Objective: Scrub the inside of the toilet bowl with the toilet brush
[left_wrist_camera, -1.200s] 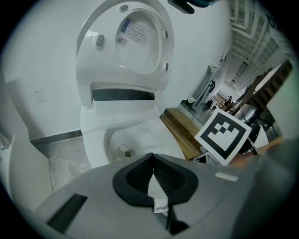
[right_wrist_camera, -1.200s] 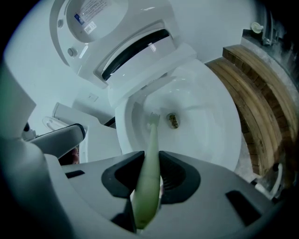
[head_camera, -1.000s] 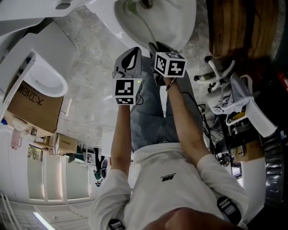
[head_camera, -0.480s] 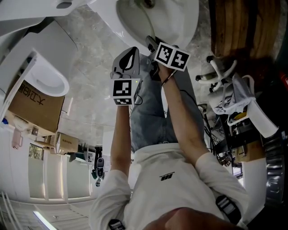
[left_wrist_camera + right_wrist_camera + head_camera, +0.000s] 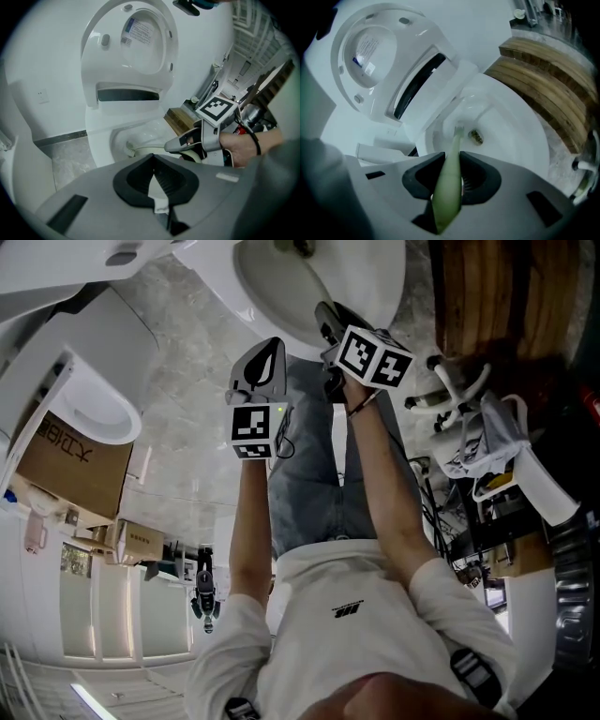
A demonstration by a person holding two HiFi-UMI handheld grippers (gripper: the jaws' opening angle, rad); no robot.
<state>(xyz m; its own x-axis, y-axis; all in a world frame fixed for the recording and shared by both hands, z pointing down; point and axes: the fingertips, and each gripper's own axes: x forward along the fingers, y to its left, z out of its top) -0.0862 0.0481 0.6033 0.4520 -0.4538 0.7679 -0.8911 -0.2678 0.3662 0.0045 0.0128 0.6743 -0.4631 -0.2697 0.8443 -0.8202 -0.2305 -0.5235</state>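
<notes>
Right gripper view first: the right gripper [image 5: 451,159] is clamped tight on the pale green handle of the toilet brush [image 5: 448,187]. The brush's bristled head is down inside the toilet bowl [image 5: 515,140], just beside a brownish spot [image 5: 476,136] near the bowl's bottom. Behind the bowl the seat and lid [image 5: 365,56] stand raised. Over to the left gripper [image 5: 153,158]: its jaws are pressed together at the tips, and it hangs just short of the bowl's front rim, beside the brush hand. Off to the bowl's far side lie wooden slats [image 5: 543,79].
</notes>
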